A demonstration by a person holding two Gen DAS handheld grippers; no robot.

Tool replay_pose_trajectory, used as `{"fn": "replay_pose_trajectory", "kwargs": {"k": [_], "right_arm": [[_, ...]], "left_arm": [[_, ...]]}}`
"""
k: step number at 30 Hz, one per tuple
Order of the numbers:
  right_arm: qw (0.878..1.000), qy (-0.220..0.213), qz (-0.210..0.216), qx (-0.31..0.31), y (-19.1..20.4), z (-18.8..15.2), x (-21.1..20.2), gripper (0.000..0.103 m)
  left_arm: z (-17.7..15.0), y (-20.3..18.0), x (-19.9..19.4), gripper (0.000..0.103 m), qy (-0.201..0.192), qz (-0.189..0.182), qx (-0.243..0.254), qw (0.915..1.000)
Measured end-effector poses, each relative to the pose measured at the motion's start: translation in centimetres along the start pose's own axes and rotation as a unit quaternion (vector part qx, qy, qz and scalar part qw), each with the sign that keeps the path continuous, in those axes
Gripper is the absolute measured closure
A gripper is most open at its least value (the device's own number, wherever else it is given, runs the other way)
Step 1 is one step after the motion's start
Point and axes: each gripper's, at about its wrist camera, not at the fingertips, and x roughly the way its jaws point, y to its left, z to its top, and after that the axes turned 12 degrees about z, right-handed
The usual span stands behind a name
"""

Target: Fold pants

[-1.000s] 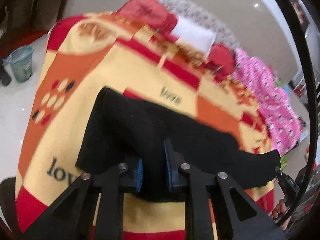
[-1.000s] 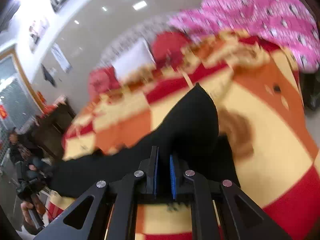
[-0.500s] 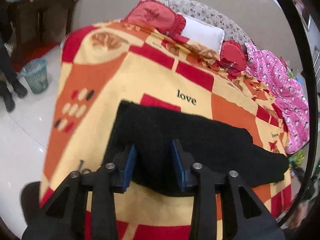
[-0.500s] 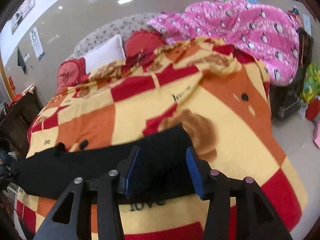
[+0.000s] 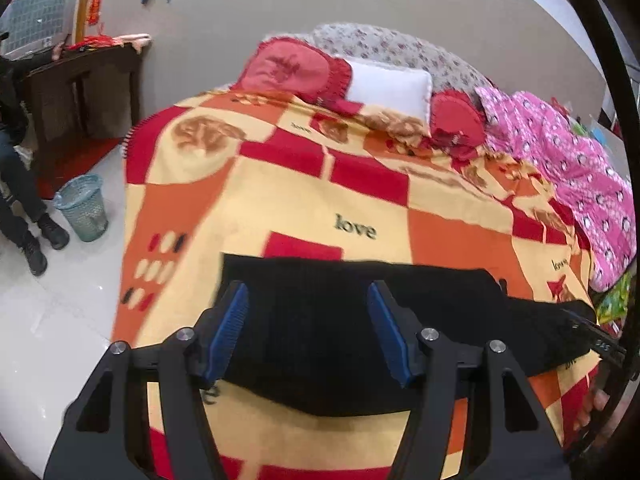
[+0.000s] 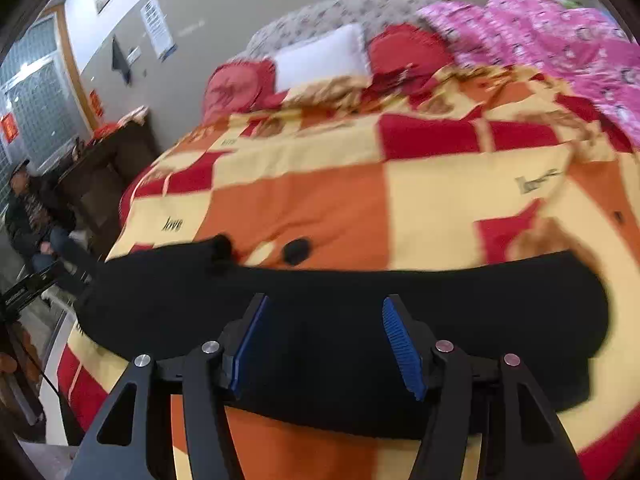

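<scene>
Pants [image 5: 360, 332]: one black pair, lying flat in a long band across the near edge of the bed, likely laid straight so the next fold stays even.
Bed blanket [image 5: 280, 184]: one, checked red, orange and yellow (it serves as the folding surface).
Pillows: three at the head, two red, one white [image 5: 386, 88].
Left claw [image 5: 308, 328]: jaws opening, nothing gripped, pants below.
Right claw [image 6: 324, 344]: jaws opening too, holding nothing.

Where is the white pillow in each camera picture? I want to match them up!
Left wrist view: the white pillow sits at the top, a bit right of the middle, at the head of the bed.
Right wrist view: it is at the top near the middle, tilted.
Shared landmark: the frilly red cushion lies just left of it in both views.
</scene>
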Motion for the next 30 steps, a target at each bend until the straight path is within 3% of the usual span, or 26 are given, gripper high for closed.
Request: {"fn": "replay_pose_trajectory", "kwargs": {"k": [6, 13, 22, 30], "right_arm": [[0.999, 0.034, 0.022, -0.008, 1.8, -0.9, 3.2, 0.043], [0.999, 0.034, 0.017, -0.010, 1.8, -0.6, 4.0, 0.039], [0.999, 0.032, 0.006, -0.023, 1.5, 0.5, 5.8, 0.037], [1.000, 0.027, 0.014, -0.005, 1.5, 0.5, 4.4, 0.037]], "left_arm": [[-0.9, -2.5, 2.8, 0.041, 0.032, -0.017, 0.006, 0.9993], [-1.7, -3.7, 5.2, 0.041, 0.057, -0.019, 0.008, 0.9982], [-1.9, -4.7, 7.0, 0.030, 0.059, -0.005, 0.028, 0.9979], [-1.6, -4.5, 6.3, 0.029, 0.064, -0.014, 0.021, 0.9976]]}}
